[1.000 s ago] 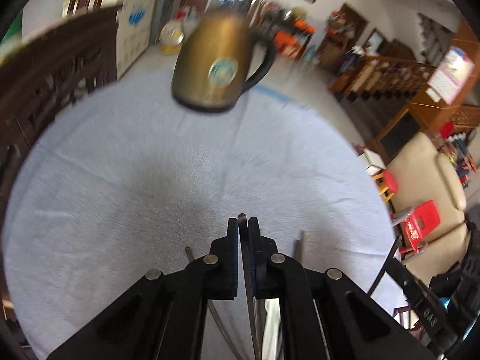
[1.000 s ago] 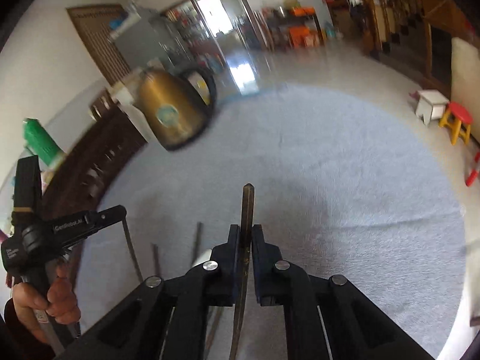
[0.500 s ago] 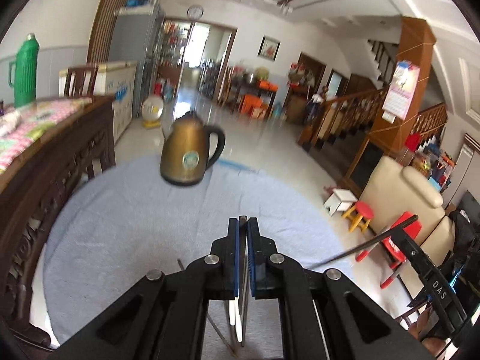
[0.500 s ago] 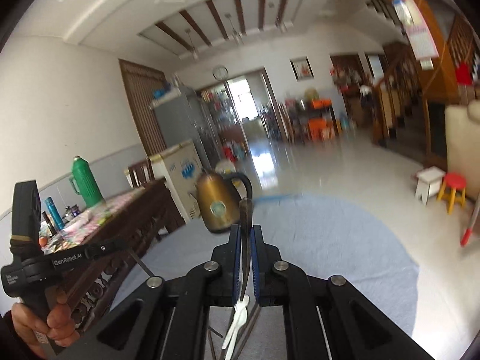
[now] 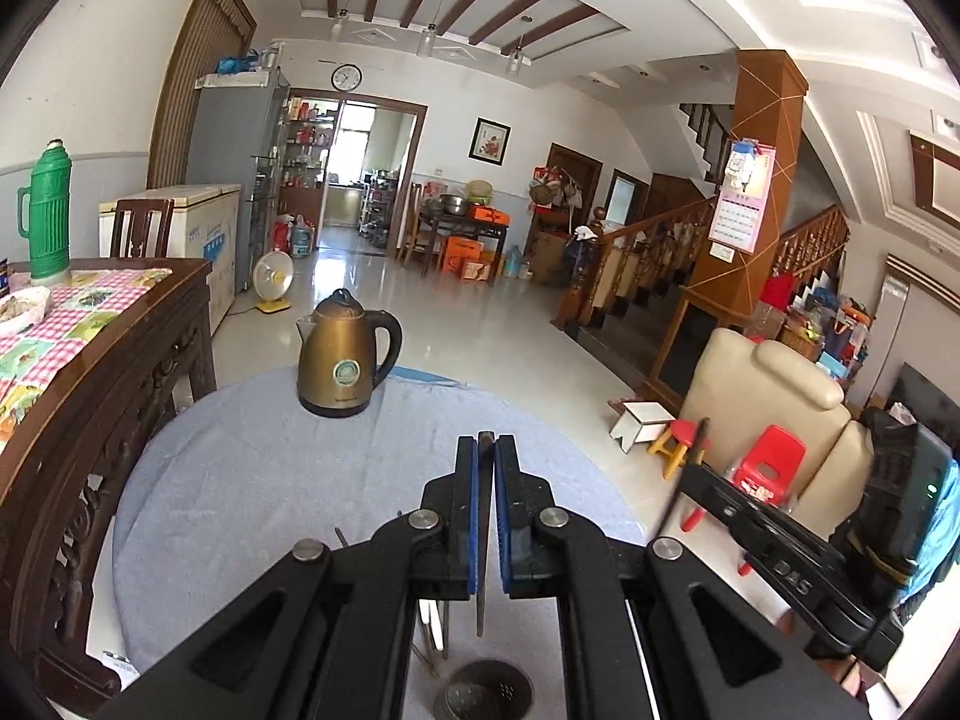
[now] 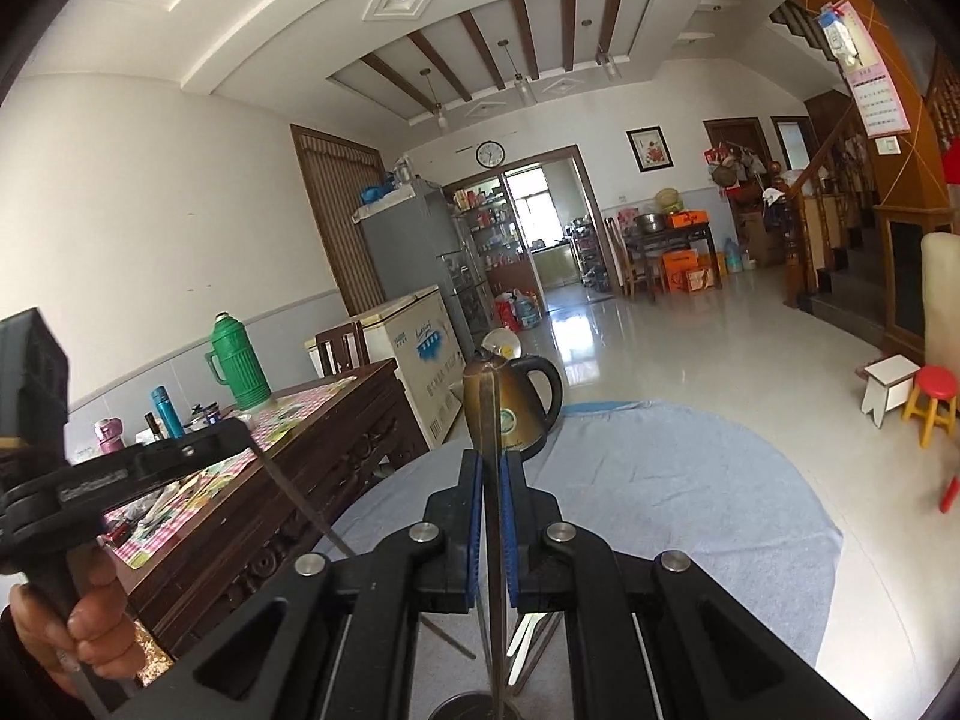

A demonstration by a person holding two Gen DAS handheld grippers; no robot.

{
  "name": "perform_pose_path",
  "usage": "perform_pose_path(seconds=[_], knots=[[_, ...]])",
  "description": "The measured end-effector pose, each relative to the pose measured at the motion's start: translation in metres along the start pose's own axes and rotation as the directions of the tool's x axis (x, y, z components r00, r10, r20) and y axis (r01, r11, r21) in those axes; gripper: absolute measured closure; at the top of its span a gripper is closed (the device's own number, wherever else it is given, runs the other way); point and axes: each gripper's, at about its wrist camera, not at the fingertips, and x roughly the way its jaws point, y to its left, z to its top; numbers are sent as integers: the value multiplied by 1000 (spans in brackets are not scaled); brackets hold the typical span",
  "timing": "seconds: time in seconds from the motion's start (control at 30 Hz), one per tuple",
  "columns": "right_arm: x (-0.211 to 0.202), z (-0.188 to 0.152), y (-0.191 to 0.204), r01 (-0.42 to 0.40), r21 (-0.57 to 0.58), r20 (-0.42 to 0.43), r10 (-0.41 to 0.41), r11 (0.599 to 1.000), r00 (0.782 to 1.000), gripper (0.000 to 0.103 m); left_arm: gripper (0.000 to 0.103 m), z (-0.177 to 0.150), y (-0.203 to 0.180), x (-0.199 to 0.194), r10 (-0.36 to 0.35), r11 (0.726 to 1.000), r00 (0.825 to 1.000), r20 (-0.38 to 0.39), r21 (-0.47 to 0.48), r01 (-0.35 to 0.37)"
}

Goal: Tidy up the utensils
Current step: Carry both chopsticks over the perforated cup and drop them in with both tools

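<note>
**Two chopsticks held upright over the holder**

The left gripper has its jaws pressed together on a thin dark chopstick, which runs nearly straight up and down between the blue pads: its top end barely clears the fingertips, and its lower end hangs free below them. Directly beneath that end, at the bottom edge of the left wrist view, sits a round perforated metal utensil holder on the pale blue tablecloth. A few other sticks and a white utensil lean beside it; whether they stand in it I cannot tell.

The right gripper is likewise clamped on a second chopstick, its long axis also close to vertical. This one stands well above the fingertips, crossing in front of the bronze kettle at the far side of the table, and its lower part drops toward the holder's dark rim at the bottom of that view.

So the target lies below both jaws, not ahead of them. The coming move looks like a straight lowering along each stick's length. Both hands seem about equally near; the left stick's tip appears to hang closer to the holder's mouth. The left gripper's body stands apart from the right gripper, so they should not collide.
</note>
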Motion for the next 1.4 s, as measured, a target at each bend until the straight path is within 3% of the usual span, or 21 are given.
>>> perform_pose_path(seconds=[0.3,0.6,0.67,0.73,0.8,0.83,0.87,0.93,0.97,1.0,1.03,1.13,1.23,1.27,1.3,1.33,1.37,1.4], knots=[[18,-21,3,-18,19,-18,18,1000,1000,99,98,-29,7,5,5,999,997,-81,-38,-8],[33,-31,0,-7,4,-51,7,1000,999,99,98,-60,16,30,46,997,983,-180,-52,-57],[43,-35,-16,8,27,-83,-5,1000,997,98,98,-62,19,34,45,996,980,-196,-61,-58],[64,-42,-36,35,46,-174,-27,998,984,93,98,-64,20,37,46,996,978,-203,-60,-59],[95,-60,-61,57,32,-317,-44,998,947,66,98,-66,21,41,39,997,977,-211,-61,-53],[110,-71,-73,62,28,-388,-46,998,920,42,98,-67,22,41,37,997,976,-215,-61,-51],[129,-86,-87,60,27,-472,-40,998,881,34,98,-69,21,43,37,997,975,-219,-54,-50],[154,-114,-111,62,17,-572,-41,998,819,34,98,-71,21,46,33,998,973,-230,-50,-46],[162,-124,-119,84,-7,-600,-71,996,797,34,98,-72,20,47,34,998,971,-236,-47,-46],[172,-136,-128,99,-35,-643,-98,995,760,34,98,-73,20,49,37,998,969,-243,-46,-49],[181,-147,-133,77,-54,-693,-93,996,714,34,98,-74,20,50,38,998,968,-248,-47,-51],[193,-171,-138,26,-109,-770,-101,994,630,35,98,-74,20,53,34,998,967,-252,-48,-48],[201,-185,-137,-6,-147,-802,-116,989,586,41,98,-74,18,56,34,998,964,-262,-45,-48],[204,-192,-134,-16,-172,-812,-133,985,568,54,98,-75,17,57,34,998,963,-268,-44,-47],[208,-199,-133,-11,-202,-822,-163,979,546,57,98,-76,17,58,37,998,961,-276,-39,-50],[206,-199,-128,-6,-249,-793,-200,968,576,73,98,-78,17,60,42,998,959,-282,-34,-54],[209,-199,-125,-8,-256,-799,-207,967,565,84,98,-79,17,60,48,998,958,-283,-28,-59],[208,-199,-125,1,-267,-789,-219,964,573,90,98,-79,16,60,55,998,958,-281,-23,-63]])
